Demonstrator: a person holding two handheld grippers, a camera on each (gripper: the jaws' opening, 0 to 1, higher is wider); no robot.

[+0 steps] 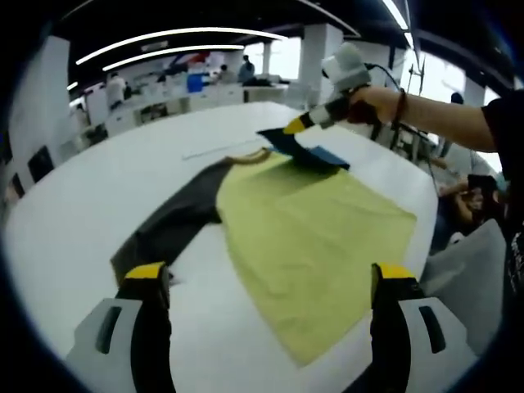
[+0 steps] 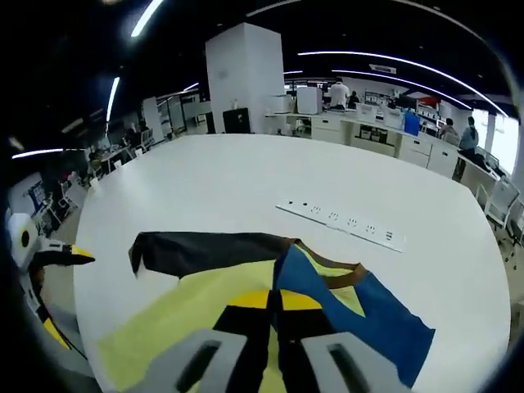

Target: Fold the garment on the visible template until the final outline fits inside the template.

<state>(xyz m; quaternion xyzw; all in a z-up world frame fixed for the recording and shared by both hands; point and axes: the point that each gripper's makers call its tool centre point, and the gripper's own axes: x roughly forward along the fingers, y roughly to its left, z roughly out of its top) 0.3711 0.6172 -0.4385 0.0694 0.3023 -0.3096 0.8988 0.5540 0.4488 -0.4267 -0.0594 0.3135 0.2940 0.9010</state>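
Observation:
A garment with a yellow-green body (image 1: 319, 237) lies flat on the white table (image 1: 90, 196). Its dark sleeve (image 1: 176, 221) stretches out to the left, and a brown collar (image 1: 254, 155) sits at the far end. My right gripper (image 1: 292, 125) is shut on the blue sleeve (image 1: 315, 154), holding it folded over the body's far edge. In the right gripper view my right gripper (image 2: 275, 300) pinches the blue sleeve (image 2: 368, 319) between yellow tips, beside the dark sleeve (image 2: 213, 250). My left gripper (image 1: 270, 273) hovers open over the near hem. The left gripper (image 2: 61, 286) also enters at the left edge.
A white power strip (image 2: 344, 221) lies on the table beyond the collar. A person (image 1: 471, 201) sits past the table's right edge. Desks, a white pillar (image 2: 246, 78) and people stand in the background. Bare table (image 2: 246, 180) stretches behind the garment.

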